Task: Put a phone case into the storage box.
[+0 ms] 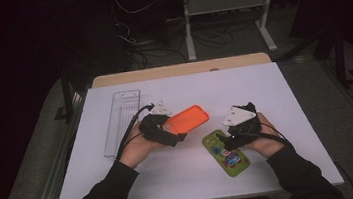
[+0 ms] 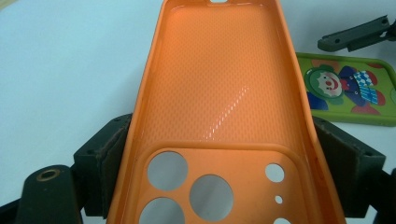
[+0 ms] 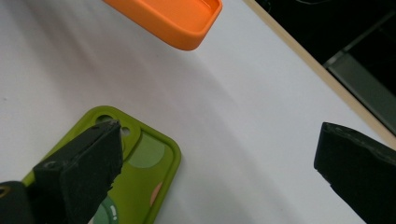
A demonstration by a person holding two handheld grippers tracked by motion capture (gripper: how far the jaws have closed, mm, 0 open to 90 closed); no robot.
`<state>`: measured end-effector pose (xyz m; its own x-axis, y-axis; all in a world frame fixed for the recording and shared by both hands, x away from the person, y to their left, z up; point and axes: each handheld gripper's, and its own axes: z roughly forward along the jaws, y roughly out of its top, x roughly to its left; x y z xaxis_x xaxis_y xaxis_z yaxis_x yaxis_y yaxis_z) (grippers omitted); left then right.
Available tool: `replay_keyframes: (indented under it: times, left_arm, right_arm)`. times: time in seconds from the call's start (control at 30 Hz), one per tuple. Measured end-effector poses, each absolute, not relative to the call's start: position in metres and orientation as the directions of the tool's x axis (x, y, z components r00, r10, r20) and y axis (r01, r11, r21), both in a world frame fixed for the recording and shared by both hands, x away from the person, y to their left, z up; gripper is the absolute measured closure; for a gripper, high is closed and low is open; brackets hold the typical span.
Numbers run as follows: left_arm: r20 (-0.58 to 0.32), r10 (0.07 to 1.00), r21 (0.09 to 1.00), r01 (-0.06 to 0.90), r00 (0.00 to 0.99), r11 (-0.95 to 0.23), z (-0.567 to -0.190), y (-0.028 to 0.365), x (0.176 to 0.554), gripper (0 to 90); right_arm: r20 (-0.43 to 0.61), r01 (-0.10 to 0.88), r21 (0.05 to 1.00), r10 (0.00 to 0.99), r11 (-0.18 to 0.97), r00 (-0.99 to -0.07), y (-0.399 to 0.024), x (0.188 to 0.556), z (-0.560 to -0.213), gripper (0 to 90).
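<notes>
Left gripper (image 2: 212,154) pinching orange phone case (image 2: 219,93); right gripper (image 3: 219,158) spread above green phone case (image 3: 135,172).

Left gripper jaws clamp the orange case across its long side edges at the camera-cutout end; the rest of the case juts forward past the jaws, inner face up. The green case lies flat on the white surface (image 1: 264,89), just right of the left gripper. One right jaw hangs over its camera corner; the other stands well clear over bare surface, near the surface's far edge. A clear plastic tray (image 1: 122,118) sits behind the left gripper (image 1: 165,128), apart.
</notes>
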<state>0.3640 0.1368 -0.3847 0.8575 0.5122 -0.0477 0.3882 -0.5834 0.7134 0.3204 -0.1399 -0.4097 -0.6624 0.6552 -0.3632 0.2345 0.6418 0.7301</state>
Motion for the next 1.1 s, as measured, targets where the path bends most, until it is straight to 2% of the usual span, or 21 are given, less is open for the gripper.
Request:
replay_keyframes:
  times: [0.7,0.97,1.1]
  left_arm:
    - [-0.016,0.493,0.697,0.363,0.87,-0.618,-0.383,0.14,0.366,15.3]
    - [-0.024,0.503,0.711,0.369,0.864,-0.599,-0.383,0.139,0.365,15.4]
    - [-0.033,0.505,0.713,0.375,0.863,-0.593,-0.383,0.139,0.364,15.4]
  right_arm:
    - [-0.659,0.042,0.57,0.486,0.821,-0.574,-0.125,0.309,-0.414,0.3]
    - [-0.786,-0.062,0.436,0.347,0.898,-0.512,-0.121,0.308,-0.417,0.3]
    - [-0.813,-0.085,0.416,0.328,0.905,-0.481,-0.118,0.306,-0.418,0.3]
